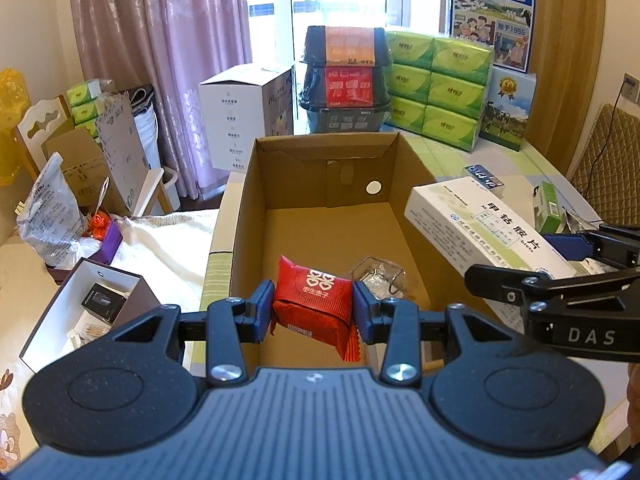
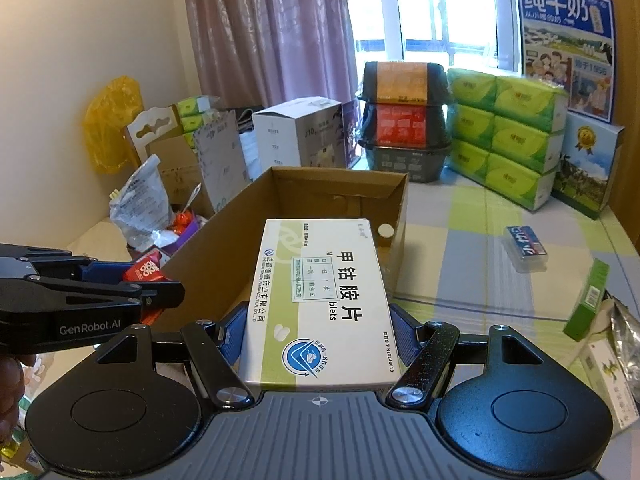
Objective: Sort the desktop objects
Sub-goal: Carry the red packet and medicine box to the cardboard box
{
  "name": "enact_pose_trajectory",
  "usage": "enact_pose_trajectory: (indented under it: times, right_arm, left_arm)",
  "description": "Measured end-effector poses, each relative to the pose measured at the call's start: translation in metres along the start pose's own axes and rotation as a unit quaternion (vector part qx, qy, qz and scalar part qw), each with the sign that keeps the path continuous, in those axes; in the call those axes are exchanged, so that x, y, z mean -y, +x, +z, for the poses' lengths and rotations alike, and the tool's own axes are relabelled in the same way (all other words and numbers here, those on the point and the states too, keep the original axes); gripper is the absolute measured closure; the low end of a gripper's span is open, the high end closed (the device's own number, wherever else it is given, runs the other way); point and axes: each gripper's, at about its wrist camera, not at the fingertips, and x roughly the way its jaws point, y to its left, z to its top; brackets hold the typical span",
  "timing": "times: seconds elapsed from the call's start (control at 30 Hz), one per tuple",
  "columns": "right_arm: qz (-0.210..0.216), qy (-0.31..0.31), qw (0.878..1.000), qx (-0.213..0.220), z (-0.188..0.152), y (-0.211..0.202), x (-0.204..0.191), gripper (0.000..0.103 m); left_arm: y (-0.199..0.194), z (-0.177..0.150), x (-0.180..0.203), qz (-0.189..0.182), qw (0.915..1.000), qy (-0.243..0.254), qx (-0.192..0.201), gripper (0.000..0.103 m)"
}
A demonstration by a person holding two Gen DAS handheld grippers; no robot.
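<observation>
Fingers, left gripper (image 1: 313, 308): your blue pads clamp a glossy red candy packet (image 1: 312, 301), crinkled foil with white characters, held level over the near end of the open cardboard box (image 1: 320, 184). Fingers, right gripper (image 2: 318, 334): clenched on a flat white-and-green medicine carton (image 2: 320, 300), smooth card, pointing over the box's near right edge. Clear wrapper (image 1: 378, 276): crumpled on the box floor.
</observation>
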Motion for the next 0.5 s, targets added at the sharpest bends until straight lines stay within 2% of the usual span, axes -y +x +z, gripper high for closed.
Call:
enact_pose_trajectory:
  times: [0.5]
  right_arm:
    - [0.002, 0.005, 1.0, -0.004, 0.012, 0.036, 0.007, 0.035]
  left_arm:
    - [0.038, 0.007, -0.011, -0.004, 0.9998, 0.004, -0.021, 0.067]
